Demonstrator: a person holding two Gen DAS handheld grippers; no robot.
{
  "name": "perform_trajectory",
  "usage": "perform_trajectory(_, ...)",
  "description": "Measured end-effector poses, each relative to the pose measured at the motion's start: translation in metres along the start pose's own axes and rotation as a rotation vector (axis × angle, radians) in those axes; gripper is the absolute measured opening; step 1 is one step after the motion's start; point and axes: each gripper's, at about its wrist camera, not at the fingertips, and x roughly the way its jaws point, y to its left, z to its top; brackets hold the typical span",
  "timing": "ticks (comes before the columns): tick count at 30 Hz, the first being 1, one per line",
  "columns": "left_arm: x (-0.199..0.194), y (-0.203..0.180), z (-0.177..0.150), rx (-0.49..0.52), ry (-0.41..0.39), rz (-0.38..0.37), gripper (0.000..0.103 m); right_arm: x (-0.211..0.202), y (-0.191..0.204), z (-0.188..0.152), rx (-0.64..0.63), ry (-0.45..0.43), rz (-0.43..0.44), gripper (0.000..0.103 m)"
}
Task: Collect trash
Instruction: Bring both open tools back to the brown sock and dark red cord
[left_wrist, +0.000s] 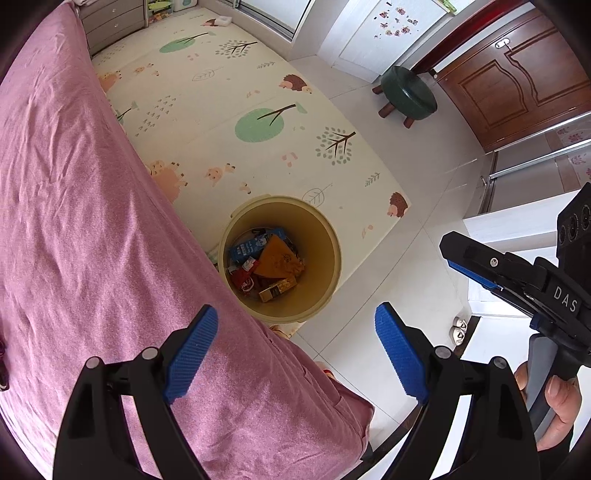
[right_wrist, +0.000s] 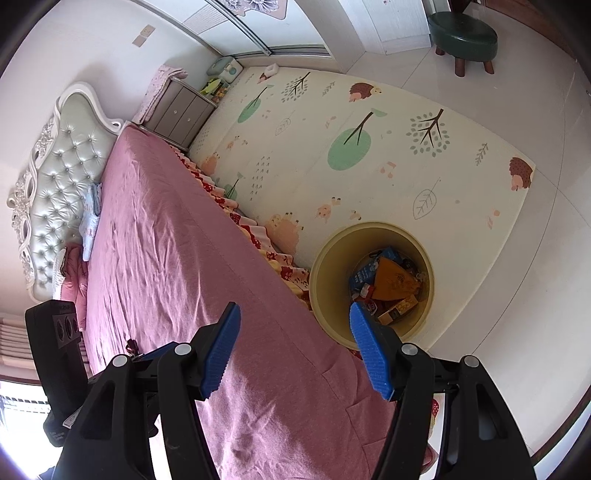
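Note:
A round beige trash bin (left_wrist: 328, 266) stands on the play mat beside the bed; it also shows in the right wrist view (right_wrist: 332, 266). Inside lie several pieces of trash: a blue carton (left_wrist: 255, 245), an orange wrapper (left_wrist: 279, 258), a small brown box (left_wrist: 277, 290). My left gripper (left_wrist: 295, 350) is open and empty, held above the bed's edge near the bin. My right gripper (right_wrist: 295, 347) is open and empty, above the bed edge and the bin's near rim. The right gripper also shows from the side in the left wrist view (left_wrist: 476, 266).
A bed with a pink sheet (right_wrist: 177, 258) fills the left. A patterned play mat (left_wrist: 229, 110) covers the floor. A green stool (left_wrist: 408, 96) stands by a brown door (left_wrist: 524, 81). A grey nightstand (right_wrist: 181, 110) is at the bed's head. White shoes (left_wrist: 458, 328) lie on the tiles.

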Motion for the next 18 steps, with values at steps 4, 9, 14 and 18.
perform_trajectory(4,-0.025,0.020,-0.014,-0.029,-0.042,0.010,0.087,0.006,0.041,-0.011,-0.067,0.026,0.024,0.061)
perform_trajectory(9,-0.061,0.067,-0.042,-0.129,-0.086,0.015,0.087,0.019,0.106,-0.029,-0.167,0.063,0.070,0.061)
perform_trajectory(14,-0.101,0.130,-0.083,-0.252,-0.145,0.065,0.087,0.047,0.181,-0.061,-0.268,0.138,0.135,0.061)
perform_trajectory(18,-0.130,0.180,-0.121,-0.346,-0.200,0.148,0.087,0.072,0.236,-0.091,-0.326,0.206,0.182,0.061)
